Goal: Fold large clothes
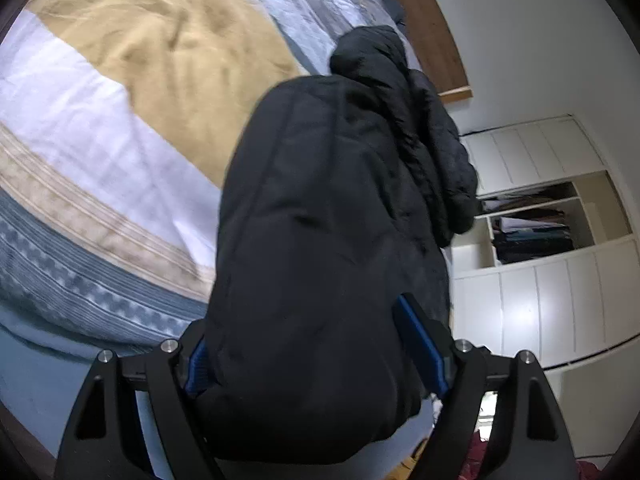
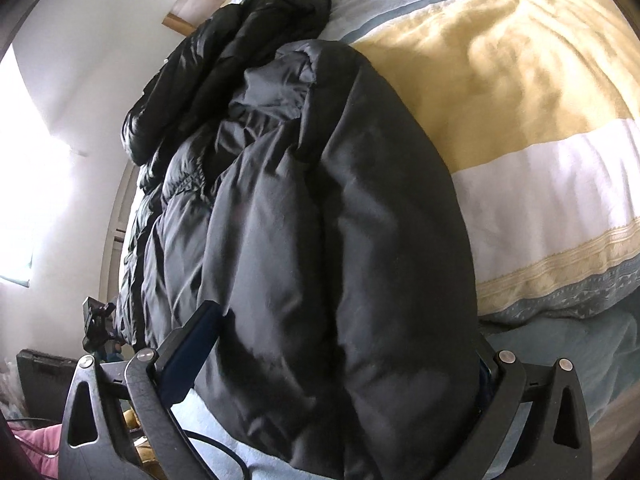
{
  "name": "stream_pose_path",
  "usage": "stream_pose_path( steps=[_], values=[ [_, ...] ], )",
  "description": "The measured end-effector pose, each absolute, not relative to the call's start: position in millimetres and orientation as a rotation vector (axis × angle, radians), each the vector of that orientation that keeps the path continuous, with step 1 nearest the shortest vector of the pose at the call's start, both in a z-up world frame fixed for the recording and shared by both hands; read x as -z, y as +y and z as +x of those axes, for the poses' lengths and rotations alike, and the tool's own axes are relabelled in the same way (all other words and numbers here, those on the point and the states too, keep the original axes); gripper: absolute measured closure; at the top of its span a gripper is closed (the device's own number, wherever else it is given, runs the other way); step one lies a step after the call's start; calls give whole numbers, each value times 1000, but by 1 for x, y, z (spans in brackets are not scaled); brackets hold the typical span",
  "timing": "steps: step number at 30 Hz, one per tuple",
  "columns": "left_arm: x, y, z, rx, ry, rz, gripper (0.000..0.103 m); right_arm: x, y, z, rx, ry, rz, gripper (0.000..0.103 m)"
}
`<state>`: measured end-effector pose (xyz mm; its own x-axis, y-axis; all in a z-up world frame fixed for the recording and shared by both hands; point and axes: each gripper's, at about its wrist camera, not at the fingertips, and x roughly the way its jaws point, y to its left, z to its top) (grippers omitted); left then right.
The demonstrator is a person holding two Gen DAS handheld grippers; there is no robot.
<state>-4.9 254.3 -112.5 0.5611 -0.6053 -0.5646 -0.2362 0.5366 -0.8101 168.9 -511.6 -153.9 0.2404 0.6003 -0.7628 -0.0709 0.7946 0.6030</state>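
In the left wrist view, a thick fold of the black padded jacket [image 1: 320, 240] is being clamped by the left gripper [image 1: 320, 352]. Its jaws are being held wide apart by the bulk of the fabric, and the blue pads [image 1: 420, 344] are being pressed against the cloth on both sides. In the right wrist view, another bulky fold of the same jacket [image 2: 320, 240] is being gripped in like manner by the right gripper [image 2: 340, 360], whose jaws are likewise being kept far apart, with one blue pad [image 2: 192, 356] being seen on the left and the other mostly hidden by fabric.

Beyond the grippers, the jacket is being lifted off the bed; its far part, a crumpled quilted mass [image 1: 384, 60], is being left resting on the striped bedspread [image 1: 120, 140], near the wooden headboard [image 1: 424, 28]. The bedspread is being shown in bands of yellow, white, beige and grey-blue.

White cupboard doors and an open shelf of folded clothes [image 1: 532, 232] are being shown only by the left wrist view. A bright window area [image 2: 28, 184], a small dark device on a stand [image 2: 98, 320] and a pink cloth [image 2: 40, 440] are being shown only by the right wrist view.
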Motion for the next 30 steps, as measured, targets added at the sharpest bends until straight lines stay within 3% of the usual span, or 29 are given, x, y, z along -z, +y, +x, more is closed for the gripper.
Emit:
stream_pose_path(
  steps=[5,13,20,22,24,26,30],
  values=[
    [110,245,-5,272,985,-1008,23,149,-507,165,-512,1254,496,7],
    [110,243,-10,232,959,-1003,26,152,-513,160,-524,1253,539,33],
    [103,227,-4,146,998,-897,26,159,-511,157,-541,1262,549,40],
    [102,224,-3,137,998,-881,32,160,-509,156,-551,1258,547,46],
    [101,221,-3,143,1001,-867,55,160,-507,155,-571,1253,548,55],
    [101,218,-2,148,1002,-873,67,157,-504,154,-588,1245,535,63],
    [98,216,-2,142,991,-884,80,149,-492,154,-621,1216,495,79]
  ],
)
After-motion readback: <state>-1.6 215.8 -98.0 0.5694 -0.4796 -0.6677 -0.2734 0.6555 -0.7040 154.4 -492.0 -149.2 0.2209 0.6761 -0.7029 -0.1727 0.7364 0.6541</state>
